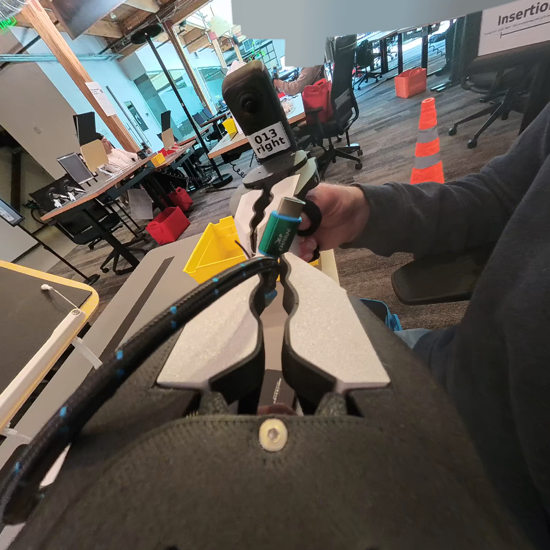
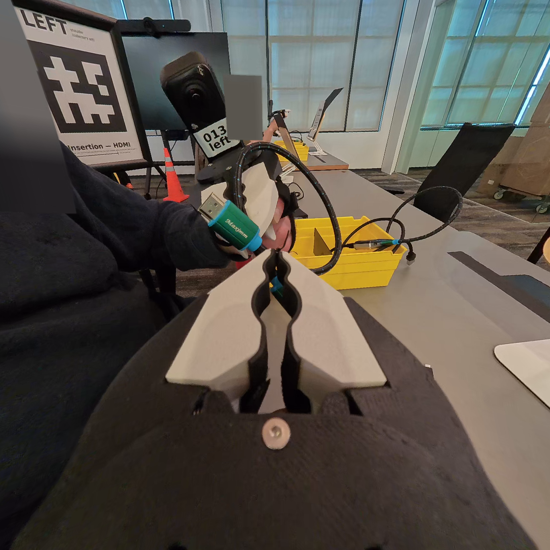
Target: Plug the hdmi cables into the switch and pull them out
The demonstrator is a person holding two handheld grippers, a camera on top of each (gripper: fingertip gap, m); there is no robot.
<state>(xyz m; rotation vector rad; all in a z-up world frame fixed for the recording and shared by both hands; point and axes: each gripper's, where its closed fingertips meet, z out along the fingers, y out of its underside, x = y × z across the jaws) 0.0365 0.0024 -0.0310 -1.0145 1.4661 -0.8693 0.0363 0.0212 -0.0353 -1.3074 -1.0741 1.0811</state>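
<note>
The black cable (image 1: 166,315) is pinched near its green plug (image 1: 278,232) by both the left gripper (image 1: 275,285) and right gripper (image 2: 276,268), each nearly closed.

Open-plan office: grey patterned carpet floor (image 1: 387,143), long wood-topped desks (image 1: 119,178), black wheeled office chairs (image 1: 342,119), tall gridded windows (image 2: 312,74), daylight.
</note>
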